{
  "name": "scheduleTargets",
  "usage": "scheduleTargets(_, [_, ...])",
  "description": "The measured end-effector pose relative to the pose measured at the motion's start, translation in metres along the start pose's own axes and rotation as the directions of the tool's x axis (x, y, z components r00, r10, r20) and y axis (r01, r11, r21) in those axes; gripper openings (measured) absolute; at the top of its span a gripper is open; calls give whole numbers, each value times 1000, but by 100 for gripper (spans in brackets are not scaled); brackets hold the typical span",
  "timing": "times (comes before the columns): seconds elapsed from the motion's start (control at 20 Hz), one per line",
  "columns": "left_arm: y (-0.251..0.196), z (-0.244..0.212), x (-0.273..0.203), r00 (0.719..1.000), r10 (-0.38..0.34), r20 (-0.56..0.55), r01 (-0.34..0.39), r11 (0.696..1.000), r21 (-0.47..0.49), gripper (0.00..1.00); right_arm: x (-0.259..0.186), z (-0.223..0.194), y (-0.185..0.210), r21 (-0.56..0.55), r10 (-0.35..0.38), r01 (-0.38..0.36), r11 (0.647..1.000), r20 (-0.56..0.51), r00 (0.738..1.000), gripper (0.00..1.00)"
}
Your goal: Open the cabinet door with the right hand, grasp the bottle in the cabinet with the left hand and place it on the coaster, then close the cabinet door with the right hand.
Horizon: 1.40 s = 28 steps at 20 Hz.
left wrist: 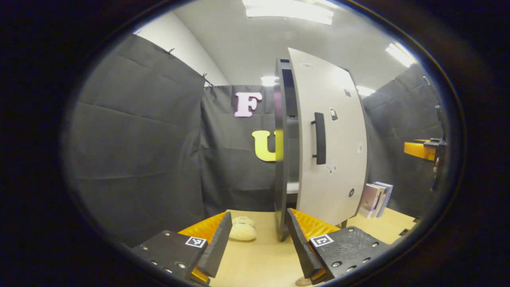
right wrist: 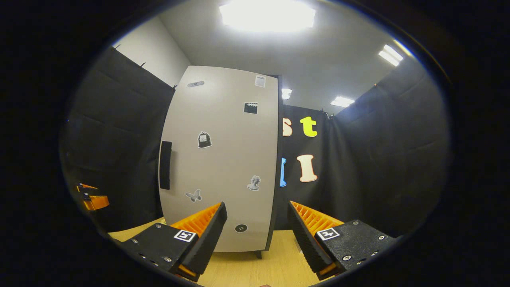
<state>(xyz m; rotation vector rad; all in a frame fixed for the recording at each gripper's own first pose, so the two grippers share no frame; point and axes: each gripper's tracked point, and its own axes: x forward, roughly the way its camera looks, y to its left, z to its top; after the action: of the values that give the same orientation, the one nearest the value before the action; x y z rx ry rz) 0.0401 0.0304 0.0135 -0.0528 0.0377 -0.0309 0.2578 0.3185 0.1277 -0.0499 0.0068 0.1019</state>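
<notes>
Pale wooden counter (right wrist: 255,271), cabinet door (right wrist: 223,159) near shut. Both jaws spread, empty. Right gripper (right wrist: 257,235): best hook handle (right wrist: 165,165), swing wide.

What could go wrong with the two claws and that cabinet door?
1. The door looks barely ajar. The open left claw might bump its edge if it reaches in now.
2. The handle is slim, and the open right claw isn't on it, so it could slip off.
3. Swung wide, the door might knock the books leaning beside the cabinet.
</notes>
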Motion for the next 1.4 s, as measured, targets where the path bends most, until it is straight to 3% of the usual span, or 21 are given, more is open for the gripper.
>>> scheduleTargets(0.05, [-11,3,4,1000,-10,4,10,1000,-4,72,-2,-2,-10,8,-7,7,1000,-4,1000,94])
scheduleTargets(0.2, [-36,9,12,999,-30,15,30,999,-12,72,-4,-12,-40,47,-34,35,998,-19,999,94])
scheduleTargets(0.25, [-43,11,14,999,-34,18,34,999,-13,78,-6,-15,-48,63,-41,42,997,-24,999,94])
scheduleTargets(0.55, [-61,11,20,999,-32,20,32,999,-19,78,-6,-28,-81,124,-69,74,990,-42,997,94])
scheduleTargets(1.4, [-45,10,21,999,26,30,-26,999,-26,78,8,-28,-65,108,-12,15,994,-28,1000,94])
